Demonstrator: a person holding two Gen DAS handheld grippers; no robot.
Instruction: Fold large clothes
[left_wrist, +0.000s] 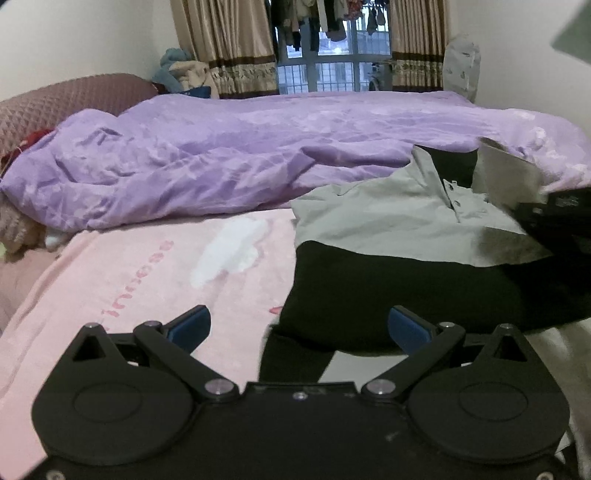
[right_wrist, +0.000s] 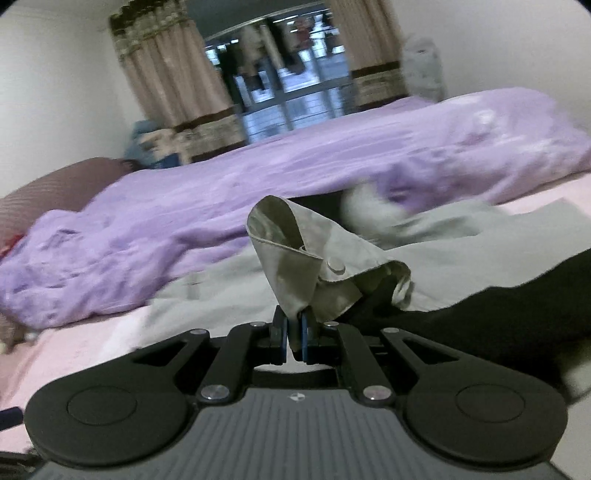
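**Folding a two-tone jacket: carrying a cuffed edge across**

The right gripper (right_wrist: 294, 338) is clamping a grey fabric edge with a snap button (right_wrist: 337, 266), its blue pads pressed together on the cloth. The left gripper (left_wrist: 299, 328) is hovering with fingers (left_wrist: 190, 328) spread wide apart, holding nothing, above the near black hem. The grey-and-black jacket (left_wrist: 388, 221) is lying on the pink blanket (left_wrist: 129, 273), at the right, just near of the purple duvet (left_wrist: 240, 147). The step in hand appears to be folding a sleeve or side panel inward. The next move likely calls for laying the held edge flat across the body, then releasing, while the left gripper is pinning or smoothing the hem.
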